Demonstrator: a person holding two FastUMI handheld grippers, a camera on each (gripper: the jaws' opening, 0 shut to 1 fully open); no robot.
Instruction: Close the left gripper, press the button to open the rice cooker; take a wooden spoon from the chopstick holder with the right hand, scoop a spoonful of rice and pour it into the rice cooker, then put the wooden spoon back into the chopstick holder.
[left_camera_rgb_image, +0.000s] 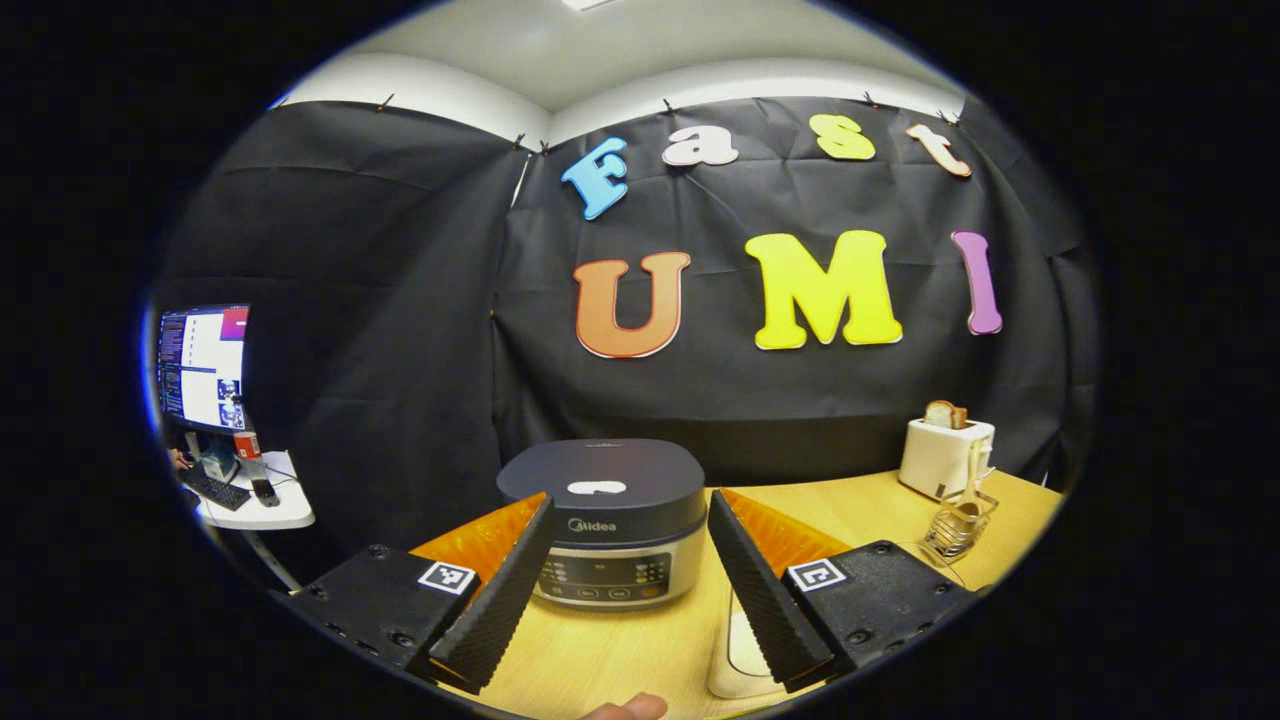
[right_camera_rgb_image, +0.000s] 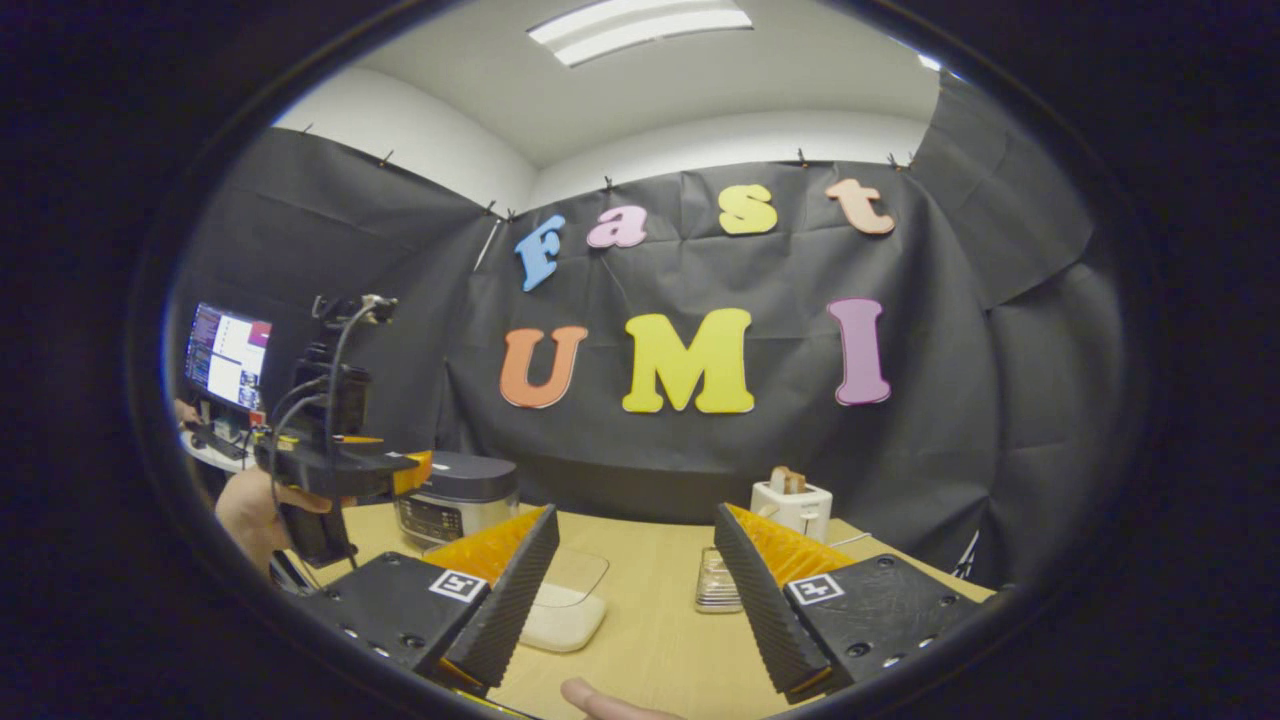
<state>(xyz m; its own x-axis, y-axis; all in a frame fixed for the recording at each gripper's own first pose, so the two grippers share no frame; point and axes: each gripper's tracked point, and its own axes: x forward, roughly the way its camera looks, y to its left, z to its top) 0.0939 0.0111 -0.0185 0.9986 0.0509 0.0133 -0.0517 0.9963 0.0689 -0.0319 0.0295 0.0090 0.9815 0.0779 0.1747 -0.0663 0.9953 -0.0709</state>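
Both grippers gape wide; rice cooker front reads "Midea".

Bystanders around the wooden desk

A white toaster with bread slices poking from its slots stands at the desk's far right corner, against the black cloth wall. Off to the left, a lit monitor sits on a small white side table, with a keyboard and a red-labelled bottle in front of it. A ceiling light panel glows overhead.
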